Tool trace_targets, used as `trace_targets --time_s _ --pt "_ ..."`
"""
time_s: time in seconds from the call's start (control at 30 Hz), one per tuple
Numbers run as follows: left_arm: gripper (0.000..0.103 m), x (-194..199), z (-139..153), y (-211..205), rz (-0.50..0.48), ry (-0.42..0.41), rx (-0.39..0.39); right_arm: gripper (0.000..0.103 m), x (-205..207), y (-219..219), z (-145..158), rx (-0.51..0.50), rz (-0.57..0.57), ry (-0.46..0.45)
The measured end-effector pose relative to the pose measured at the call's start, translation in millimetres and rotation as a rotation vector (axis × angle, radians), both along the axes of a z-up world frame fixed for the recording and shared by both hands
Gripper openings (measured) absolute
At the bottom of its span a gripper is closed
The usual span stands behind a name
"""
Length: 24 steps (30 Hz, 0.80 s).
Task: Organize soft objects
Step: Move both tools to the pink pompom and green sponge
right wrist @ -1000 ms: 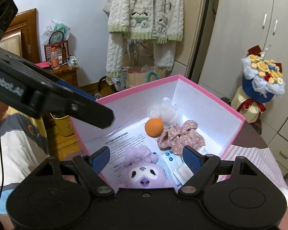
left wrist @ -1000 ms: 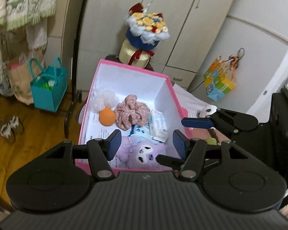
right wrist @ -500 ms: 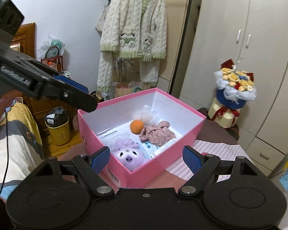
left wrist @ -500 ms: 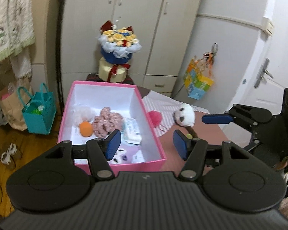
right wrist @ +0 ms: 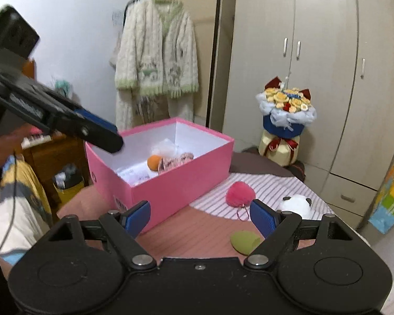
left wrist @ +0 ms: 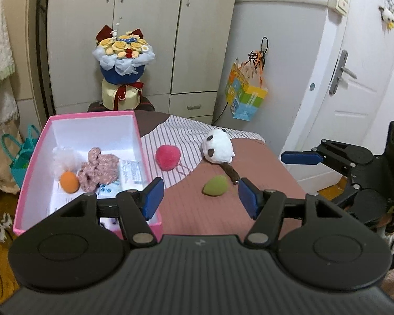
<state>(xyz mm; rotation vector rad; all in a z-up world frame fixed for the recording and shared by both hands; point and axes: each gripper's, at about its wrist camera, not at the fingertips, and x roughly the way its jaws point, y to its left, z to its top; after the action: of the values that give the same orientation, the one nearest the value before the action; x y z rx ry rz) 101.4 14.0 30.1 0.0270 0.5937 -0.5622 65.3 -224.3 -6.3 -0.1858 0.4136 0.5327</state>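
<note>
we've swung both grippers from over the pink box (left wrist: 138, 131) toward the green sponge (left wrist: 214, 186) at twelve o'clock; left gripper (left wrist: 201, 197) opening, empty, right gripper (right wrist: 200, 216) spread, empty.

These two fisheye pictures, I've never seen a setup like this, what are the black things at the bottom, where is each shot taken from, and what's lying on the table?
No robot here: a person holds a two-finger gripper in each hand, and a camera on each looks forward along its blue-padded fingers. One picture comes from the left gripper, whose jaws are opening with nothing between them; the other from the right gripper, open and empty too. Each also shows in the other's picture.

On the table stands a pink box that already holds an orange ball, a floral scrunchie and other small things. Beside the box lie a pink pom-pom, a white panda plush and a green sponge, apart from one another. Nothing is held.
</note>
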Motion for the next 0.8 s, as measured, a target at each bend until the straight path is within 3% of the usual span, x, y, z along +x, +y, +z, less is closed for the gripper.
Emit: trace_targets --time_s 0.3,0.47,0.8 --pt "0.062 19.6 -22.5 -63.0 0.064 -0.048 0.091 0.086 22.6 -24.4 -28.3 0.023 -0.025 -0.004" --pt "0.062 43.2 -38.9 -88.0 0.09 -0.035 0.097 0.086 41.0 -30.8 -49.8 0.024 -0.124 -0.018" --pt "0.062 99.0 -80.4 -120.2 0.189 -0.015 0.101 0.081 98.1 -36.2 -87.8 0.033 -0.06 0.138"
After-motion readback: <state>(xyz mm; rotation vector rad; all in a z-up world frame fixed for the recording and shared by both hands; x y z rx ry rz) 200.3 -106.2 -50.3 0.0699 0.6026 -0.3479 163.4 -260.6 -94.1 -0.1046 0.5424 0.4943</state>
